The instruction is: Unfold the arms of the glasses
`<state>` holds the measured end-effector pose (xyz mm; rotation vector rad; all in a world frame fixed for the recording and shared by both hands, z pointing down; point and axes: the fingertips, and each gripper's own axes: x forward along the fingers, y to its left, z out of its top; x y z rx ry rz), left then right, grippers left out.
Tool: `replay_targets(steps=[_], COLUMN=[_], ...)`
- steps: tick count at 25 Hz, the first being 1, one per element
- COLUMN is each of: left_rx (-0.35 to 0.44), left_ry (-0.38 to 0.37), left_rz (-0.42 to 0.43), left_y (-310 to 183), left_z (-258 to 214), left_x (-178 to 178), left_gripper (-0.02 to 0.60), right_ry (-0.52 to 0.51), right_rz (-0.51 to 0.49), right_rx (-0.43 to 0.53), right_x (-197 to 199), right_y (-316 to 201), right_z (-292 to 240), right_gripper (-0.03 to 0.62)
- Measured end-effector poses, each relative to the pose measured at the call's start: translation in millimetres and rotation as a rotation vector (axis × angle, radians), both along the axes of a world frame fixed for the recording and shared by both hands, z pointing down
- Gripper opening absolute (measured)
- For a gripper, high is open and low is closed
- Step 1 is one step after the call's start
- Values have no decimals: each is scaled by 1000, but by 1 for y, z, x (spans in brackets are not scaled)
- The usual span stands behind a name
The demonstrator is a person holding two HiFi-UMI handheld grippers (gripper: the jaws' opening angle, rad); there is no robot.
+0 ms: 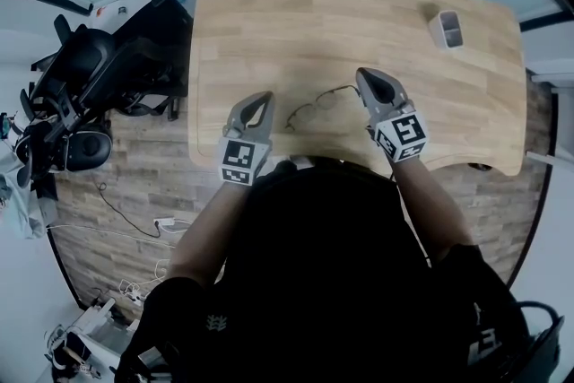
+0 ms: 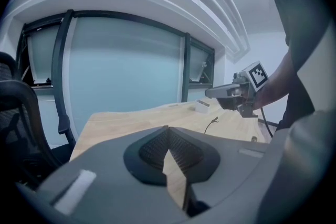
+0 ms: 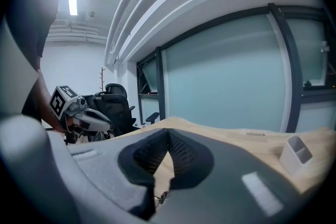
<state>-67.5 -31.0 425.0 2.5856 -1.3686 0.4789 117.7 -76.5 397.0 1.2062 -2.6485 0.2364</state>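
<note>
Glasses [image 1: 316, 107]: thin-framed, lying on the wooden counter [image 1: 296, 4] near its front edge, between the two grippers.
Right gripper [image 1: 369, 83]: fingers closed together, tips just beside the glasses' right end.
Left gripper [image 1: 260, 106]: fingers closed together, empty, near the left lens.
White holder [image 1: 447, 29]: far right on the counter, well apart.

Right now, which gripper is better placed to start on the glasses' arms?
Right, probably. The right gripper sits beside one end of the glasses; the left gripper is farther off. Both are shut and must open first.
</note>
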Motion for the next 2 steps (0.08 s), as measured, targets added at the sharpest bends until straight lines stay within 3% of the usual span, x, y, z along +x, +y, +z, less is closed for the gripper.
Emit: replay_targets(steps=[2], left_rx=[2], left_ry=[-5], left_rz=[8], left_y=[0], left_z=[0], left_x=[3], left_gripper=[6], right_ry=[1], right_rz=[9], right_rx=[-1], right_x=[4], right_y=[-1], right_z=[0], right_gripper=[2])
